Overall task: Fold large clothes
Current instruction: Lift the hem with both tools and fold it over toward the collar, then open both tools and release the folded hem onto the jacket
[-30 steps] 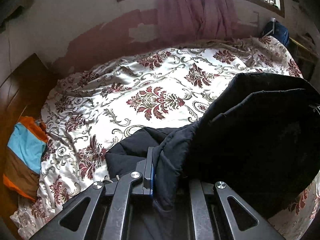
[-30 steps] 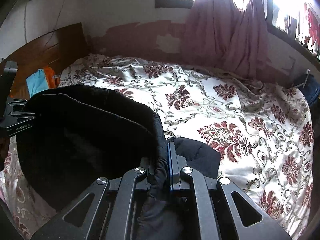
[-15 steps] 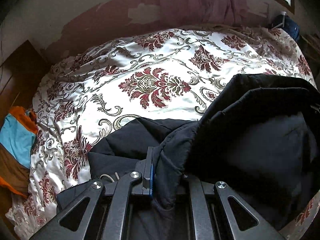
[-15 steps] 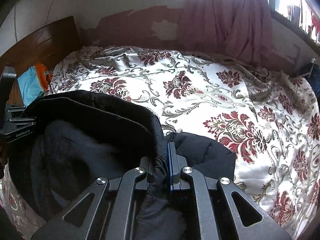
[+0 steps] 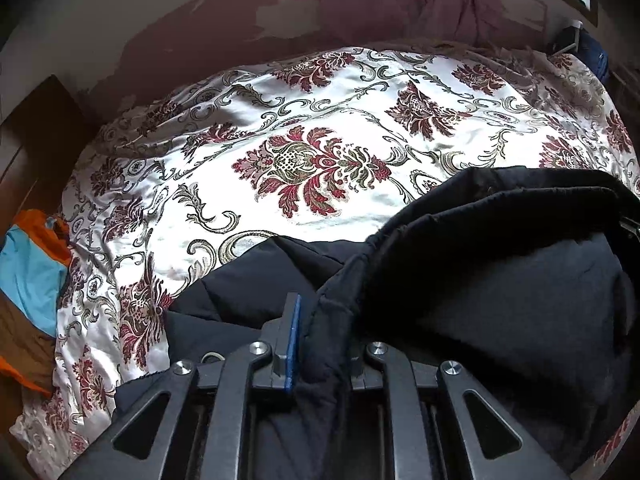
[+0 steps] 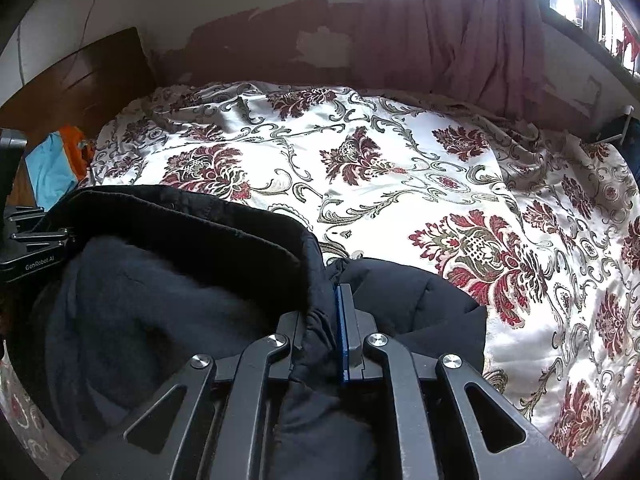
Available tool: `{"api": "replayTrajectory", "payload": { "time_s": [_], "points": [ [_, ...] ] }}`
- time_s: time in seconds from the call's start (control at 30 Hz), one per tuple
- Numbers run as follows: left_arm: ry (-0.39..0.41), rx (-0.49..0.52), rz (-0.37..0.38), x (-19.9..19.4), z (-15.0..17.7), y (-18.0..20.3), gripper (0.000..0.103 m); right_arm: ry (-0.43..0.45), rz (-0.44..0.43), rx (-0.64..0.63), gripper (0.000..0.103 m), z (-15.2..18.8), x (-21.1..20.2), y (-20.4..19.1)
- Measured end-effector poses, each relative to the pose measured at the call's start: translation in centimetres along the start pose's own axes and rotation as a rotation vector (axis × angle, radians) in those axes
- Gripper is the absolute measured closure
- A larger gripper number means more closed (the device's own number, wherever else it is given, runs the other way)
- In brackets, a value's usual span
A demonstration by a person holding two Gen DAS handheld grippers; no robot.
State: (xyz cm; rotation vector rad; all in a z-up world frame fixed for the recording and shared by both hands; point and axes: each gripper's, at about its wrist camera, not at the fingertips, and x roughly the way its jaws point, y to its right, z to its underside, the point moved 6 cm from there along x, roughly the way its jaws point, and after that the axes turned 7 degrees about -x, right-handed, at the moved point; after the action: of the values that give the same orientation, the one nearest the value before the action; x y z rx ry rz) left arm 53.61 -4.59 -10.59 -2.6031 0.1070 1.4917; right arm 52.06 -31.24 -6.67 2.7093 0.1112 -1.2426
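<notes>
Both the left tongs (image 5: 320, 344) and right tongs (image 6: 320, 340) pinch the black coat's (image 5: 500, 280) edge, which spans straight between them, its bulk hanging below over the bed (image 5: 320, 120).

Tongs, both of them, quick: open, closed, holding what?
Left tongs: closed on the dark jacket, pinching a fold of its edge.
Right tongs: closed on the same dark jacket, gripping another part of its edge.

A bed (image 5: 224, 200) covered by a white satin spread (image 6: 400, 200) with dark red floral and grey scroll patterns carries a dark padded garment (image 5: 248, 292) along its near edge. An orange, blue and brown cloth (image 5: 32, 272) lies at its left end.
</notes>
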Motion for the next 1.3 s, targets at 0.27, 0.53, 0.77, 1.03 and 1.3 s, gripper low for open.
{"api": "replayTrajectory", "payload": {
  "time_s": [0.27, 0.53, 0.77, 1.03, 1.3],
  "points": [
    [-0.028, -0.047, 0.052, 0.4, -0.4, -0.7, 0.081, -0.004, -0.012, 0.008, 0.088, -0.2, 0.5, 0.5],
    [-0.014, -0.110, 0.066, -0.1, -1.2, -1.2, 0.054, -0.004, -0.007, 0.020, 0.067, -0.6, 0.7, 1.1],
    [0.117, -0.206, 0.090, -2.6, -3.9, -2.8, 0.018, 0.053, -0.005, 0.045, 0.030, -1.3, -0.5, 1.7],
    [0.224, -0.119, 0.050, -5.0, -3.6, -1.7, 0.018, 0.148, -0.025, -0.039, 0.016, -2.4, -3.5, 0.4],
    [0.337, -0.047, 0.080, -8.8, -0.9, -0.3, 0.018, 0.142, -0.024, -0.124, 0.012, 0.8, -7.3, -1.1]
  ]
}}
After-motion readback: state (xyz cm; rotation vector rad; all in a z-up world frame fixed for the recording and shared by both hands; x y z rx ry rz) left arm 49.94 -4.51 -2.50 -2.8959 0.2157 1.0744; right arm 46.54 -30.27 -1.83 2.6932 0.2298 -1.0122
